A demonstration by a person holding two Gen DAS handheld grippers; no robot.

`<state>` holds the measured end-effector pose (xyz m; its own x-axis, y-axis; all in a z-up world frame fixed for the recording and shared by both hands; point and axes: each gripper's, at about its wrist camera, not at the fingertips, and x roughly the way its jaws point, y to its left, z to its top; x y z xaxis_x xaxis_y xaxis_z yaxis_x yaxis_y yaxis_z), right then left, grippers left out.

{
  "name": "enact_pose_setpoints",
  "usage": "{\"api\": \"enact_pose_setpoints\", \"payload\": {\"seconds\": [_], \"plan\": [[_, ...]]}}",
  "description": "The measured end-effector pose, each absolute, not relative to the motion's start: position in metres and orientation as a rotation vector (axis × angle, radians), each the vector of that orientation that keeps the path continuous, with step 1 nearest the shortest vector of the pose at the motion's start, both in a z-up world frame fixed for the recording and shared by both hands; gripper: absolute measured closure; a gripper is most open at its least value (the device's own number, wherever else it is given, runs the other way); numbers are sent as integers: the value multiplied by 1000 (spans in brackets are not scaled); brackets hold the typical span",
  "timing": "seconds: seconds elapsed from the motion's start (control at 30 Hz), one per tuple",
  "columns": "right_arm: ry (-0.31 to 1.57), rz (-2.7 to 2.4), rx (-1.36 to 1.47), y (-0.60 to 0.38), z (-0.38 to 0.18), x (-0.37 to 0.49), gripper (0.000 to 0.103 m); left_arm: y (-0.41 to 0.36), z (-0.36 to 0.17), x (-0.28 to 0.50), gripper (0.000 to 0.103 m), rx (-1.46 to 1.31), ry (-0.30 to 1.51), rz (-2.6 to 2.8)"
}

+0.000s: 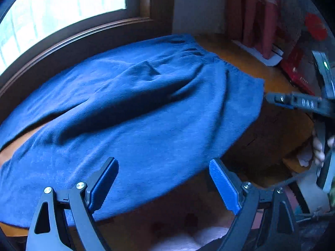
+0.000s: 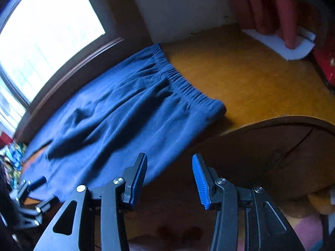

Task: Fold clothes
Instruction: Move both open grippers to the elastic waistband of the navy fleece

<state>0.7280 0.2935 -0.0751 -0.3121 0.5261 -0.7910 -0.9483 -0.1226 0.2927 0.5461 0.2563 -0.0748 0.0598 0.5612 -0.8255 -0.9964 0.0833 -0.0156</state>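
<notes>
Now, from the left: we hold the left claw point(image 1: 163, 179) with its jaws wide apart and nothing in them, low over the near hem of the blue shorts point(image 1: 134, 108), which lie spread and rumpled on the yellow surface point(image 2: 251, 83), waistband point(image 2: 180, 79) toward the right, one edge spilling over the front. Our right claw point(image 2: 169, 177) also gapes empty, just off that edge. Whichever fold comes, we should pinch both layers near the corners and lift evenly.
</notes>
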Motion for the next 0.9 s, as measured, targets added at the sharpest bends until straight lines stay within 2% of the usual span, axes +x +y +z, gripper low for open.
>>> {"api": "enact_pose_setpoints", "payload": {"seconds": [0.5, 0.53, 0.57, 0.6, 0.7, 0.9], "plan": [[1202, 1758, -670, 352, -101, 753, 58, 295, -72, 620, 14, -703, 729, 1330], [1226, 1770, -678, 357, -103, 755, 63, 298, -72, 625, 14, -703, 727, 1332], [1255, 1779, -685, 362, -105, 757, 72, 300, -72, 631, 14, -703, 725, 1335], [1284, 1793, -689, 367, -106, 760, 98, 302, -72, 636, 14, -703, 723, 1337], [1370, 1870, -670, 377, -100, 771, 100, 310, -72, 655, 14, -698, 713, 1345], [1395, 2050, -691, 391, -67, 779, 100, 331, -82, 700, 14, -644, 720, 1402]]}}
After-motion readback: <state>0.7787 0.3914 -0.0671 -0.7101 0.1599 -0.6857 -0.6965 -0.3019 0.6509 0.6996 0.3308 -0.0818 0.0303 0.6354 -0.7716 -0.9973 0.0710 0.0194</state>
